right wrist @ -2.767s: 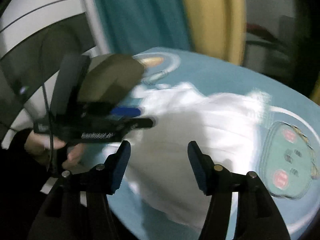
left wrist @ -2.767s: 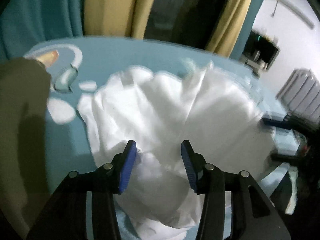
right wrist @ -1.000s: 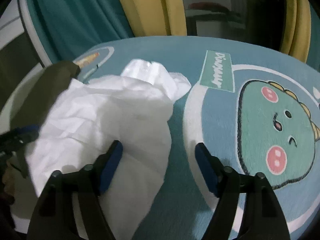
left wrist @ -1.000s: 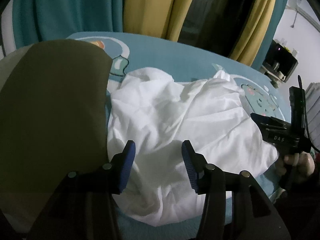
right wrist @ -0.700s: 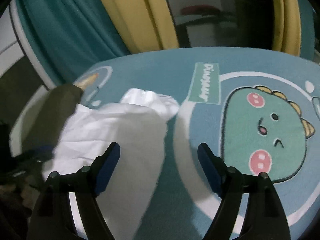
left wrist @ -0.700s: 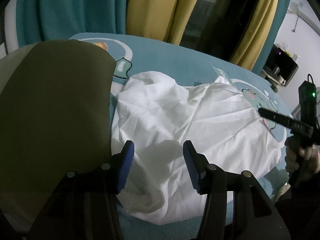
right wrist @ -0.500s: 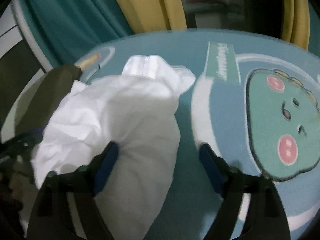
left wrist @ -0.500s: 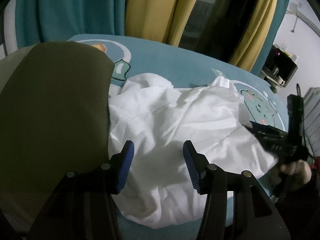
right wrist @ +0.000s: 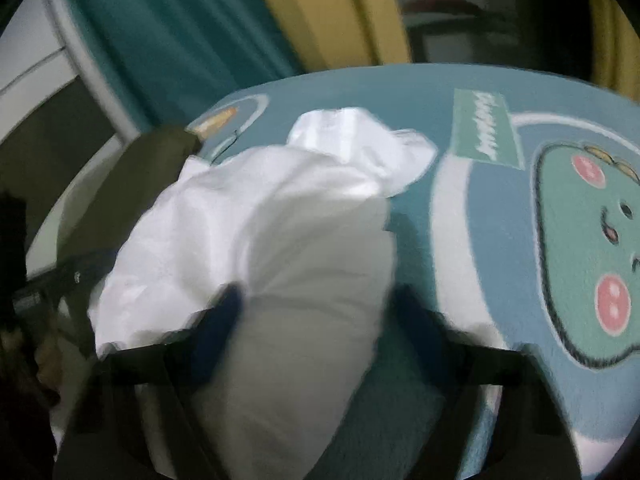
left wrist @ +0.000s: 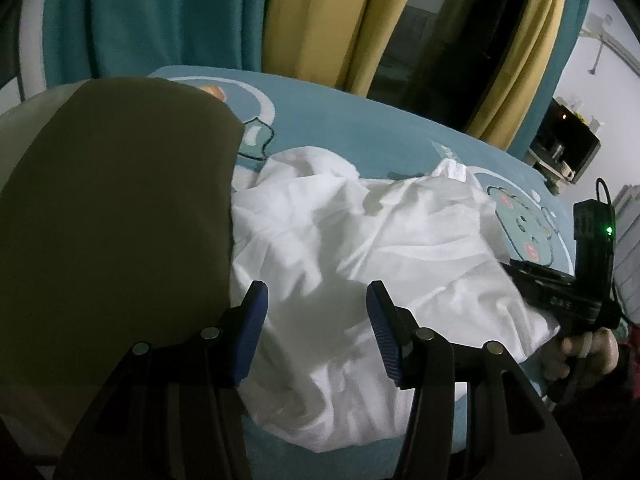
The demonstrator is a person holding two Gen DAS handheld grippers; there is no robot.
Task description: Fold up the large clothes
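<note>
The white garment (left wrist: 360,248) lies crumpled on the blue dinosaur-print bed cover (left wrist: 360,128), beside an olive cloth (left wrist: 112,208). The right gripper (right wrist: 316,300), spread wide a second ago, is closing with a bulge of garment between its fingers. The left gripper (left wrist: 316,316) stays apart above the fabric.

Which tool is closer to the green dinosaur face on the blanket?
Right. The right tool, closing around a bunch of the white cloth, sits just beside the dinosaur face. The left tool is at the cloth's opposite side, by the olive cushion.
</note>
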